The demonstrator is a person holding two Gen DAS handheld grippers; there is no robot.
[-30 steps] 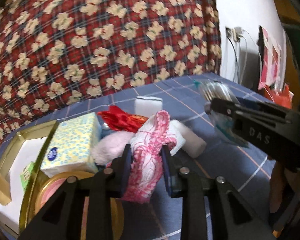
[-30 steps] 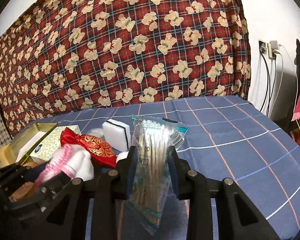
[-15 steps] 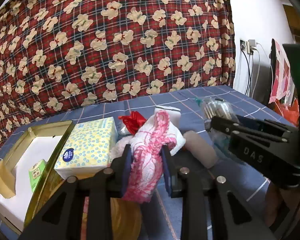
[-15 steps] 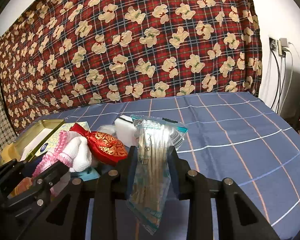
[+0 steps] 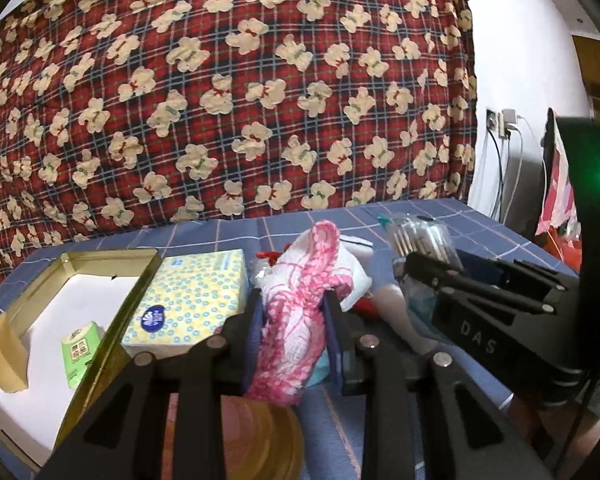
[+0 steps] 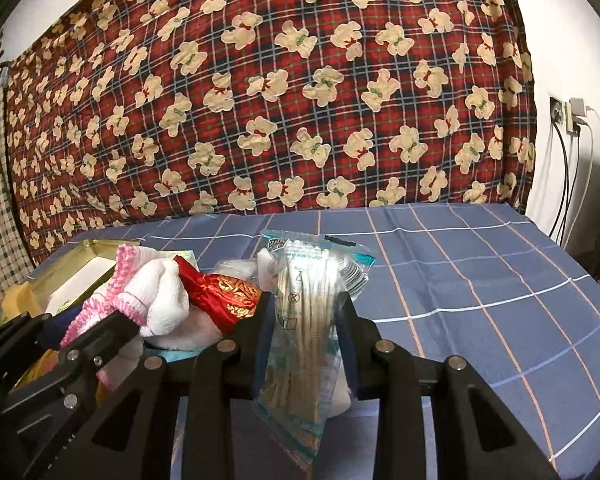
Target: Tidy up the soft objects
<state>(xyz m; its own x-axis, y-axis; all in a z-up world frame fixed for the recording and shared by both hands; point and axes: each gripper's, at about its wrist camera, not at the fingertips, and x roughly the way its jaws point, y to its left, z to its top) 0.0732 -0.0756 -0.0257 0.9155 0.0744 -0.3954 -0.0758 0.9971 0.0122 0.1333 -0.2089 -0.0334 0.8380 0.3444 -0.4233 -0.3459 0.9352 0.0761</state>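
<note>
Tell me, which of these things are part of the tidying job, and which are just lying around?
Part of the job:
- pink-and-white cloth, held in the left gripper
- swab bag, held in the right gripper
- gold tin
- tissue pack
- red pouch

Just lying about:
- teddy-bear blanket
- wall plugs and cables

Background: a red plaid hanging cloth printed with cream teddy bears (image 6: 284,92) covers the far wall. At right, a white painted wall (image 6: 556,40) carries a socket with plugged cables (image 6: 572,118). A blue checked tabletop cloth (image 6: 480,280) spans the foreground.
</note>
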